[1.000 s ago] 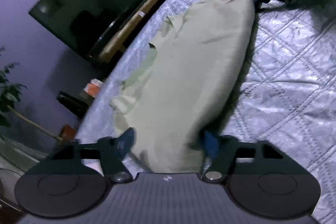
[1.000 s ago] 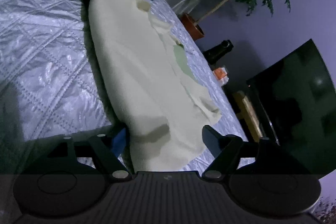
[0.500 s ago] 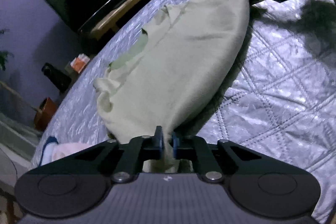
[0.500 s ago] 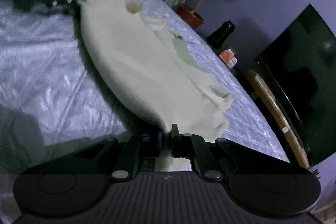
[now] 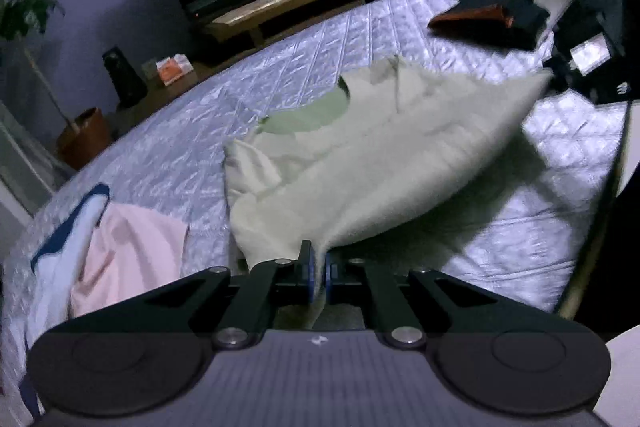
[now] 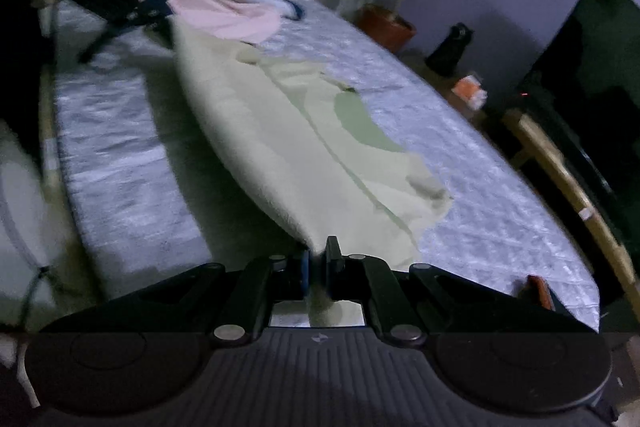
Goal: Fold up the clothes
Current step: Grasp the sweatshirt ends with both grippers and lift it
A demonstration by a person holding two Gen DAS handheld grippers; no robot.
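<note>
- The left tongs are clenched on one corner of the pale green garment, cloth pinched between the blue pads.
- Left of that garment, a pink garment and a white and blue one lie bunched on the quilted bed.
- The pale green garment stretches across the bed, its near edge lifted, its far part lying on the quilt.
- The right tongs grip the opposite corner of it.
- Dark folded clothes sit at the bed's far right corner.
</note>
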